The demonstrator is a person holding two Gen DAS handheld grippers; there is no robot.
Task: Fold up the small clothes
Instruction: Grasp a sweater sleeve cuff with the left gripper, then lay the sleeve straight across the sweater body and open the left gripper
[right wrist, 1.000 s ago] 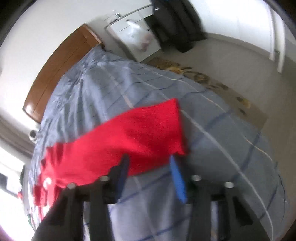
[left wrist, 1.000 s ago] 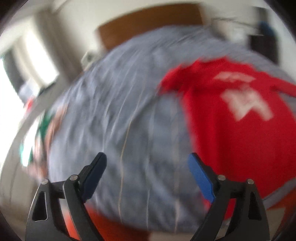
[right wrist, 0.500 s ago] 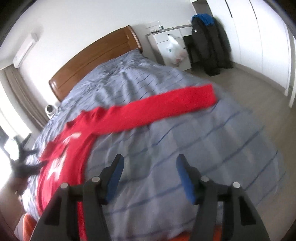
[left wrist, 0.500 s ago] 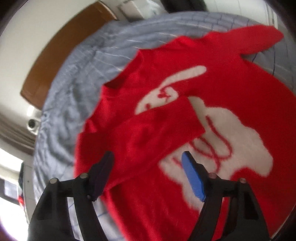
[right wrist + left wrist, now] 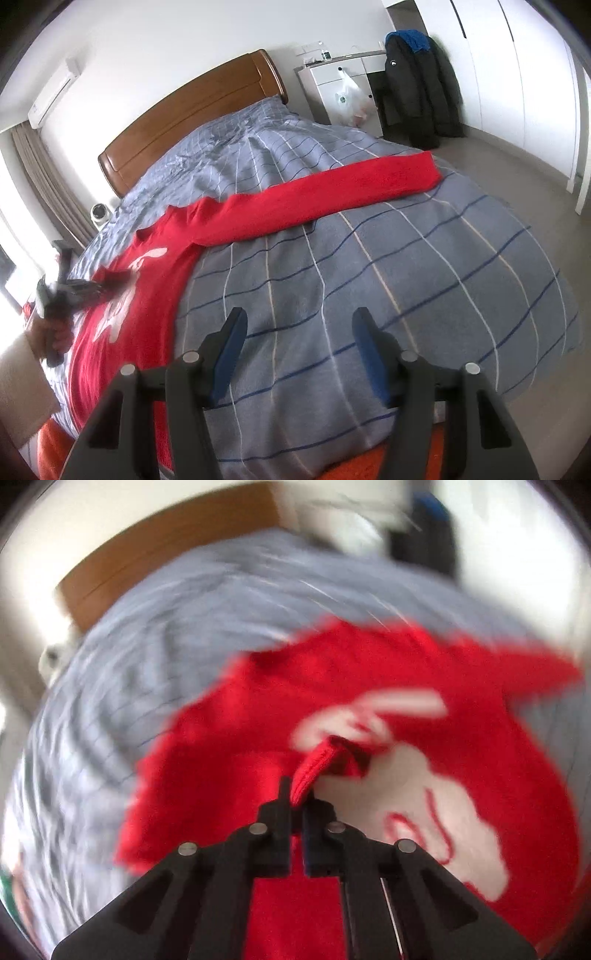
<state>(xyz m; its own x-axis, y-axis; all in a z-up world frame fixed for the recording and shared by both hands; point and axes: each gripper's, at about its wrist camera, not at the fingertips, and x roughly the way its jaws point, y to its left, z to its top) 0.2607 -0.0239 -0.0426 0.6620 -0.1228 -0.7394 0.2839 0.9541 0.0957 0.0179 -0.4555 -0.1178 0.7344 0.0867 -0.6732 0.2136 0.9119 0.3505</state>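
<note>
One red sweater (image 5: 147, 314) lies spread on the bed (image 5: 406, 266). The left hand-held gripper (image 5: 295, 801) is clamped on one sleeve cuff (image 5: 314, 771), lifted over the white chest print, so the sleeve fold looks to be the step in hand. The right hand-held gripper (image 5: 299, 354) hangs with fingers apart over bare cover. The other sleeve (image 5: 332, 195) stretches toward 1 o'clock; it likely needs folding next. Count: one sweater, two sleeves, two grippers.
</note>
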